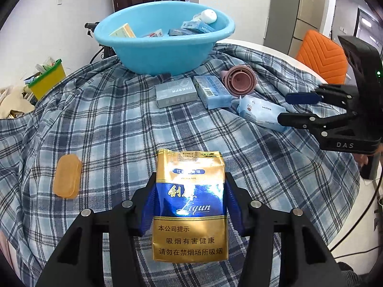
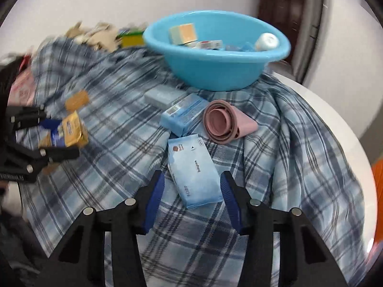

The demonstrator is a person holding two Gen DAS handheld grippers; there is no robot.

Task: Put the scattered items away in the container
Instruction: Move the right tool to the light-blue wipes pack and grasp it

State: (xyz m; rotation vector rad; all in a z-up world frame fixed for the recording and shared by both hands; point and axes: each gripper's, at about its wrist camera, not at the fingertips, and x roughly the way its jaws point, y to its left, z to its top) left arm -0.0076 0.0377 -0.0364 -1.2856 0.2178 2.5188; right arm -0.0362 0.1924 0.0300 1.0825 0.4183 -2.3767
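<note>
orange pad (image 1: 67,176): lies flat on the plaid cloth (image 1: 107,124) at far left, apart from everything; looks thin, probably hard to get under.
left tool (image 1: 189,205): clenched on the gold-and-blue cigarette pack (image 1: 190,201), pads on its two long sides.
cigarette pack: a soft paper pack, light and crushable by the look of it; a mid-body side grip suits it.
blue basin (image 1: 134,47): at the far edge of the table, already holding boxes and a white bottle (image 1: 208,16); its raised rim must be cleared.
grey box (image 1: 176,91) and blue box (image 1: 211,91): side by side just before the basin, stiff and light.
pink cup (image 1: 240,80): on its side, just beside the blue box.
wipes packet (image 2: 194,172): soft, slick film; its near end lies between the right tool's pads.
right tool (image 2: 191,197): jaws astride the packet, not yet pressing it.
</note>
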